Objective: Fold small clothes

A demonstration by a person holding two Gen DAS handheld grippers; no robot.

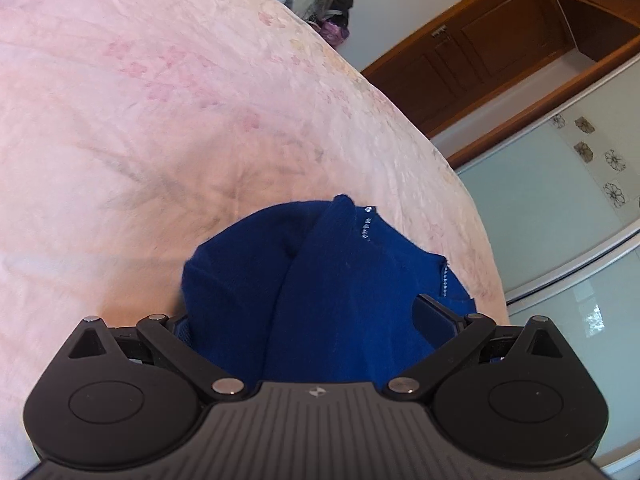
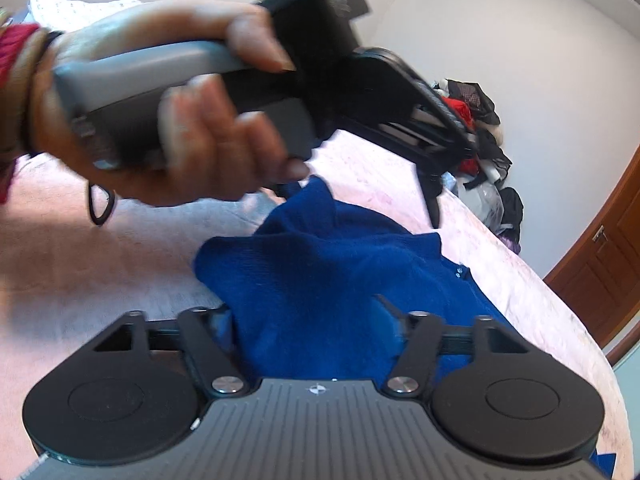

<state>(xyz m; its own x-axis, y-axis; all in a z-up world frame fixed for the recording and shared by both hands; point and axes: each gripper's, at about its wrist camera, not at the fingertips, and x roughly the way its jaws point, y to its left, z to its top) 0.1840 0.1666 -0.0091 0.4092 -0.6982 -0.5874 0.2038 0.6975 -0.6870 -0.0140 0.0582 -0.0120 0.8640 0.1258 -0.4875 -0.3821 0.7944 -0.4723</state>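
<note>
A dark blue knit garment [image 1: 320, 276] with a line of small rhinestones lies bunched on the pink bed cover [image 1: 160, 120]. My left gripper [image 1: 308, 320] has the cloth heaped between its wide-apart fingers, which mostly hides them. In the right wrist view the same blue garment [image 2: 332, 264] fills the gap of my right gripper [image 2: 316, 320], whose fingers are buried in the cloth. The person's hand holds the left gripper [image 2: 434, 216] above the garment's far edge, one finger pointing down over the bed.
The bed edge runs along the right [image 1: 460, 184]. A pile of clothes and bags [image 2: 484, 152] sits at the far end of the bed. A wooden door [image 1: 480, 52] and a glass-fronted wardrobe [image 1: 560, 220] stand beyond. A black hair tie [image 2: 100, 208] hangs by the hand.
</note>
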